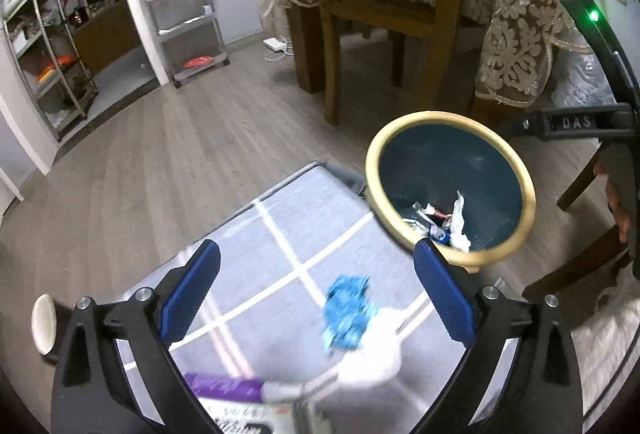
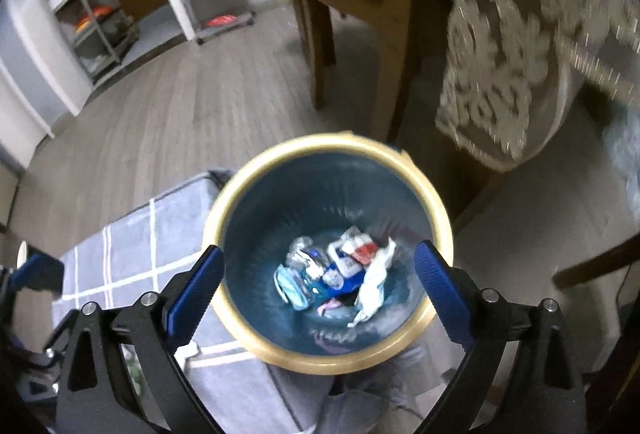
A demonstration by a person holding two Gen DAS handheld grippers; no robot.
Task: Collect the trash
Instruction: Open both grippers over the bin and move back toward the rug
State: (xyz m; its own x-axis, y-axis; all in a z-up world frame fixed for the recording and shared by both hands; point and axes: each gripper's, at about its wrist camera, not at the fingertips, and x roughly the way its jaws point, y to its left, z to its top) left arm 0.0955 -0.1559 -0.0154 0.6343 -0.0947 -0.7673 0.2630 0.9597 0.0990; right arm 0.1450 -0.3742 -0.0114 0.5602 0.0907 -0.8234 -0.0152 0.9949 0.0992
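The bin (image 2: 328, 350) stands upright on the floor (image 1: 168, 154), its round mouth facing up, just beside the corner of a grey checked rug (image 1: 304, 218). Inside, at the bottom, lies a heap of trash (image 2: 336, 274): wrappers, a white crumpled paper, a blue piece.

On the rug lie a blue wrapper (image 1: 346, 310) touching a white crumpled piece (image 1: 372, 354), and a purple wrapper (image 1: 224, 386) with its long axis across the left wrist view.

The right gripper (image 2: 319, 282) points steeply down above the bin's mouth, its jaws spread wide with nothing between them. The left gripper (image 1: 316, 292) points down over the rug, its jaws also spread wide and empty; the blue wrapper lies below, between them.
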